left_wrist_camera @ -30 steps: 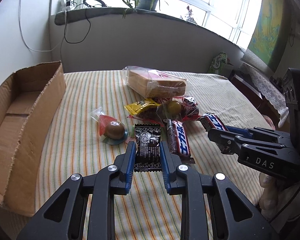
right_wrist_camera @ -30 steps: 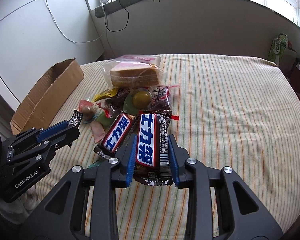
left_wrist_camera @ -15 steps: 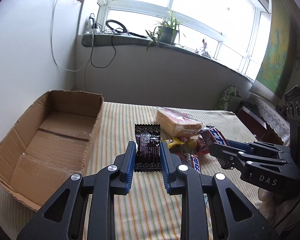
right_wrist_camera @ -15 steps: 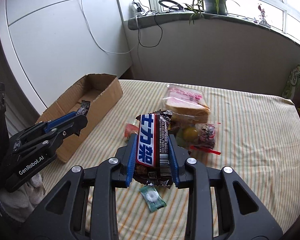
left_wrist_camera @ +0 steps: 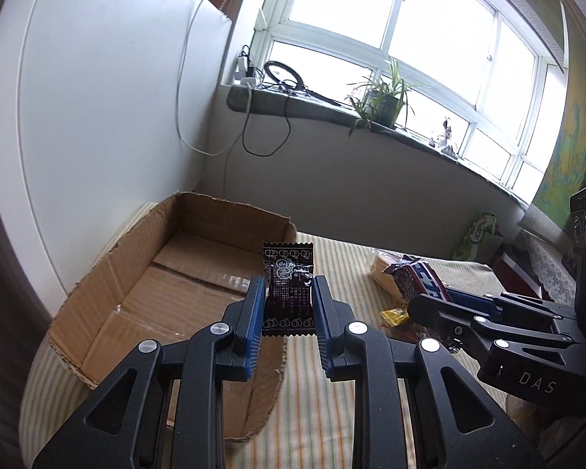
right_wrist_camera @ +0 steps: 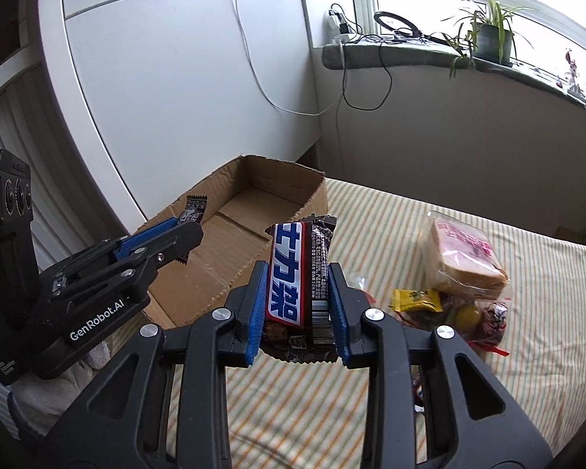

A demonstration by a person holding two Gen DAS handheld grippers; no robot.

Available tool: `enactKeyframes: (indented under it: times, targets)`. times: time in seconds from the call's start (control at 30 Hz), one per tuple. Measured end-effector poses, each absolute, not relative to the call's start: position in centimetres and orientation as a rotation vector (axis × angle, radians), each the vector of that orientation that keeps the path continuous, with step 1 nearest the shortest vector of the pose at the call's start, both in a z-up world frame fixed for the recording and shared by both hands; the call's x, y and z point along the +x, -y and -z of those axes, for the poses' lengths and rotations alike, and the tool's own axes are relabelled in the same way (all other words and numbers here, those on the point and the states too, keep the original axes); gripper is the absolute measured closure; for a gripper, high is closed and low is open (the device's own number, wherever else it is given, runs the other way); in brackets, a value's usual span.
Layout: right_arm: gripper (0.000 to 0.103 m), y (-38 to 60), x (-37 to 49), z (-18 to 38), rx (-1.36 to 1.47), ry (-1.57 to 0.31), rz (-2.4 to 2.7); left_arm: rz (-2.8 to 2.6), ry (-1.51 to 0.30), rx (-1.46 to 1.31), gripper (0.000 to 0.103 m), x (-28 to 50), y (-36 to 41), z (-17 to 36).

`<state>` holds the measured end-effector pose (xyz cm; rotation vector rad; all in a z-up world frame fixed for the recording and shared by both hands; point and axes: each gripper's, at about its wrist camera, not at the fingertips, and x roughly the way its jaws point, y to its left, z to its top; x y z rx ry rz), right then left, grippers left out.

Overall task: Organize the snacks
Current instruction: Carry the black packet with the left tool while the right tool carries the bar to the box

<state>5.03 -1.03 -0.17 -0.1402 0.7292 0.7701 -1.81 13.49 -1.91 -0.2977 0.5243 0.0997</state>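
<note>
Left wrist view shows the box [left_wrist_camera: 144, 297] wide open, with lots of bare floor inside. The left claw [left_wrist_camera: 288, 305] squeezes a black packet [left_wrist_camera: 289, 289] above the box's near wall. The right claw [right_wrist_camera: 297, 297] squeezes a candy bar [right_wrist_camera: 299, 273] just beside the box. Letting go too early could drop either snack outside that wall.

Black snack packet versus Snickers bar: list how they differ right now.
The black snack packet is small, squarish and black with white print, pinched in the left gripper; the Snickers bar is longer and thicker, brown with a blue-on-white logo, pinched in the right gripper. The packet hangs near the cardboard box; the bar sits further back. Both are sealed and held upright.
</note>
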Motion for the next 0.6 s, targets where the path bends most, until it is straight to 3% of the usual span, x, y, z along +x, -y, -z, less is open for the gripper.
enactKeyframes:
  times: [0.6]
  targets:
    - [0.072, -8.7, 6.4, 0.3, -0.231, -0.719, -0.847, -0.212, -0.519, -0.363, 0.080, -3.3, -18.5, 3.0]
